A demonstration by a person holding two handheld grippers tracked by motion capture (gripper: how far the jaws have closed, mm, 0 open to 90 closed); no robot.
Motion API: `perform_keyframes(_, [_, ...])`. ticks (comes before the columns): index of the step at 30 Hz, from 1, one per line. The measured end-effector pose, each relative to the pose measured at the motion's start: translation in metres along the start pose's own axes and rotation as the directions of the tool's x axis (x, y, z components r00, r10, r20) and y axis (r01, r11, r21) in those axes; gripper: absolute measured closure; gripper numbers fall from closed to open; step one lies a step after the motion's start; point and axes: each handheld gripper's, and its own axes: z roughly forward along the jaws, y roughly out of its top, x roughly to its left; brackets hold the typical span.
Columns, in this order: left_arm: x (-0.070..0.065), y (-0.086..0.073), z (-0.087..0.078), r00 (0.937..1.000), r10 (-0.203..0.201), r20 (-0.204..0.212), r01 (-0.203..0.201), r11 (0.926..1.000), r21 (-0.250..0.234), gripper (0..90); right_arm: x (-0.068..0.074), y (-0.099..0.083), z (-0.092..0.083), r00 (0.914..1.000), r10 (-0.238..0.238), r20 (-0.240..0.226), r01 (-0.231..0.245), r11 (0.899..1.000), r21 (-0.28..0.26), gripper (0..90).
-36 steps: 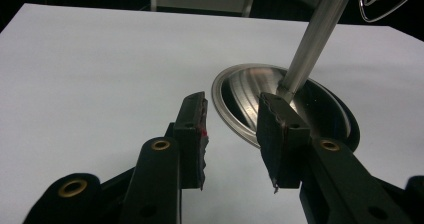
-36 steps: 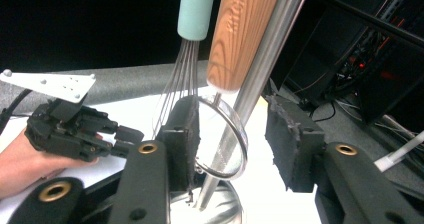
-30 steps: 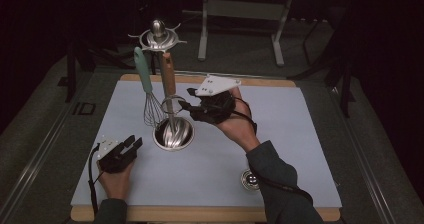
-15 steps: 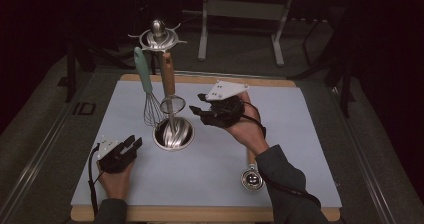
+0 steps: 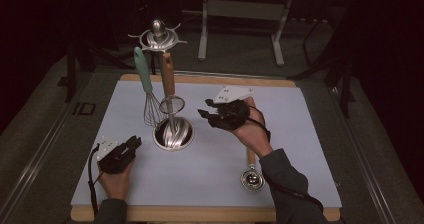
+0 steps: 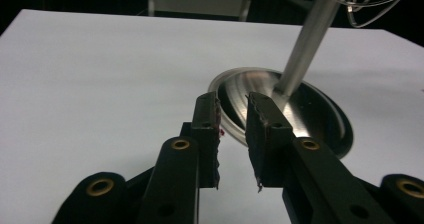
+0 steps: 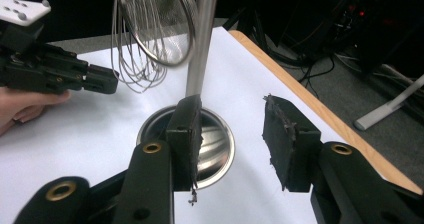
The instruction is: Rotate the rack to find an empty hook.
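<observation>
A steel utensil stand [image 5: 172, 134] with a round dish base and a hook ring on top stands left of centre on the pale mat [image 5: 305, 119]. From it hang a teal-handled whisk [image 5: 145, 86] and a wooden-handled strainer [image 5: 168, 81]. My right gripper [image 5: 206, 115] hovers just right of the stand, open and holding nothing; in the right gripper view [image 7: 230, 119] the stand's pole [image 7: 202, 34] and dish [image 7: 212, 144] lie just beyond its jaws. My left gripper [image 5: 134, 144] rests on the mat at the front left, open by a narrow gap [image 6: 232, 119], pointing at the dish [image 6: 305, 114].
A small steel ladle [image 5: 252, 178] with a wooden handle lies on the mat beside my right forearm. The mat sits on a wooden board [image 5: 200, 214]. Dark floor, cables [image 7: 320, 69] and a metal frame [image 5: 240, 14] lie beyond the far edge.
My right gripper has drawn back to the right, a little away from the strainer and the stand. The left gripper has stayed put.
</observation>
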Motion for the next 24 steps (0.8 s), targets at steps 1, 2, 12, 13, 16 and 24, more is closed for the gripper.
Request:
perform_keyframes(1, [-0.001, 0.000, 0.000, 1.0000, 0.003, 0.002, -0.003, 1.0000, 0.003, 77.5, -0.001, -0.002, 0.000, 1.0000, 0.003, 0.001, -0.003, 1.000, 0.002, 58.3])
perform_keyframes(2, [-0.002, 0.001, 0.000, 1.0000, 0.002, 0.009, -0.002, 1.0000, 0.001, 79.2, -0.001, -0.005, 0.000, 1.0000, 0.003, 0.002, -0.003, 1.000, 0.002, 58.3])
perform_keyframes(12, [-0.016, 0.010, -0.003, 0.9975, -0.009, 0.069, 0.012, 0.9987, -0.049, 90.0, -0.009, -0.030, 0.001, 0.9979, 0.064, 0.012, -0.064, 0.997, 0.037, 57.5])
perform_keyframes(13, [-0.017, 0.011, -0.004, 0.9969, -0.016, 0.077, 0.020, 0.9982, -0.056, 90.0, -0.010, -0.032, 0.001, 0.9975, 0.070, 0.009, -0.070, 0.997, 0.044, 57.5])
perform_keyframes(16, [-0.023, 0.017, -0.006, 0.9952, -0.023, 0.095, 0.031, 0.9958, -0.086, 90.0, -0.011, -0.038, 0.003, 0.9968, 0.079, 0.010, -0.079, 0.995, 0.055, 57.6])
perform_keyframes(24, [-0.033, 0.042, -0.021, 0.9912, 0.003, 0.132, 0.021, 0.9836, -0.179, 90.0, -0.015, -0.055, 0.006, 0.9936, 0.112, 0.014, -0.113, 0.990, 0.086, 57.6])
